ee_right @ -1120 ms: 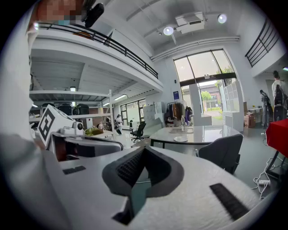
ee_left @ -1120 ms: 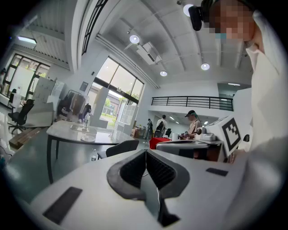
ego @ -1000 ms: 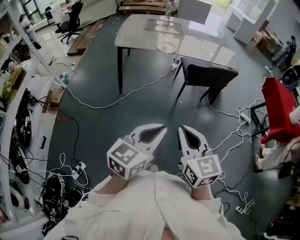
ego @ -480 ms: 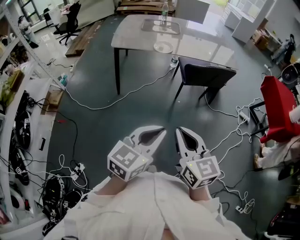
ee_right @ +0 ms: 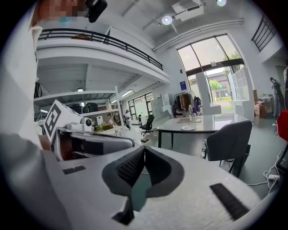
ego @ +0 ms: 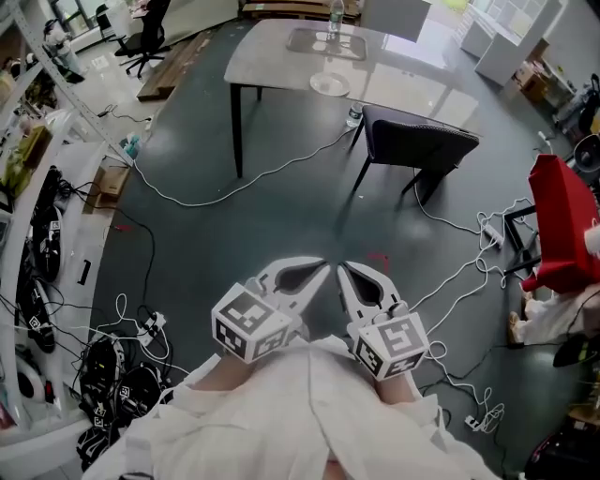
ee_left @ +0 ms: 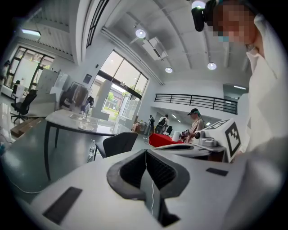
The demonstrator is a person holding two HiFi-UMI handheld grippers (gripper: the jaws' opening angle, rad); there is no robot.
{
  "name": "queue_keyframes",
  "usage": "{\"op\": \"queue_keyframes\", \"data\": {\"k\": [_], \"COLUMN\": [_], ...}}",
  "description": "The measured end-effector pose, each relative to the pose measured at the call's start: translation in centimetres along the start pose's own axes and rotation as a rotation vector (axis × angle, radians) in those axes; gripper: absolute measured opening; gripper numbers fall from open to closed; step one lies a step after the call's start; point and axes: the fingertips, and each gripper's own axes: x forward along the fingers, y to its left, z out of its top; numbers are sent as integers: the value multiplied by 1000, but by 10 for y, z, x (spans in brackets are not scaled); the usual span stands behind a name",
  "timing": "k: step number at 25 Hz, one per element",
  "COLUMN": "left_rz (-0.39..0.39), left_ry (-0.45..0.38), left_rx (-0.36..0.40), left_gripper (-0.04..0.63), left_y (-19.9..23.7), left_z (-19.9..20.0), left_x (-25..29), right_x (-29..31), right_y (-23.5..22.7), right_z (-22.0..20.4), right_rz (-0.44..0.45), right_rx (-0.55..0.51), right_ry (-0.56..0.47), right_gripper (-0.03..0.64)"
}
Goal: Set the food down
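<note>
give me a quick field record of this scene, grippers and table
left gripper: shut, empty
right gripper: shut, empty
position: both over the floor, well short of the table
on table: plate, tray, bottle
chair: dark, by the table's near edge
food: none visible

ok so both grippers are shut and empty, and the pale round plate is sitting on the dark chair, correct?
Not quite. The pale round plate sits on the grey table, not on the dark chair beside it; the head view shows this. The rest stands: the left gripper and the right gripper are both shut with nothing between their jaws.
</note>
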Motion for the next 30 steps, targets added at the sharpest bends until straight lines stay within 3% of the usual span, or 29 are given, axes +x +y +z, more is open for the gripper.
{"op": "queue_keyframes", "data": {"k": [6,9,14,23,30], "left_rz": [34,27,-6,-43,-88], "left_ry": [-6,8,15,-5,3], "left_rx": [-1,3,-6,43,80], "left_gripper": [17,17,17,17,17], "left_y": [23,36,73,180,249], "left_z": [7,11,23,100,141], "left_x": [13,25,55,105,144], "right_x": [8,23,68,166,235], "right_y": [-35,-49,-69,-148,-182], "right_z": [8,15,17,86,124], "right_rz": [-44,-33,-31,-120,-155], "right_rx": [5,46,27,32,20], "right_ry": [-17,-26,0,-45,-78], "right_gripper": [3,3,3,3,3]}}
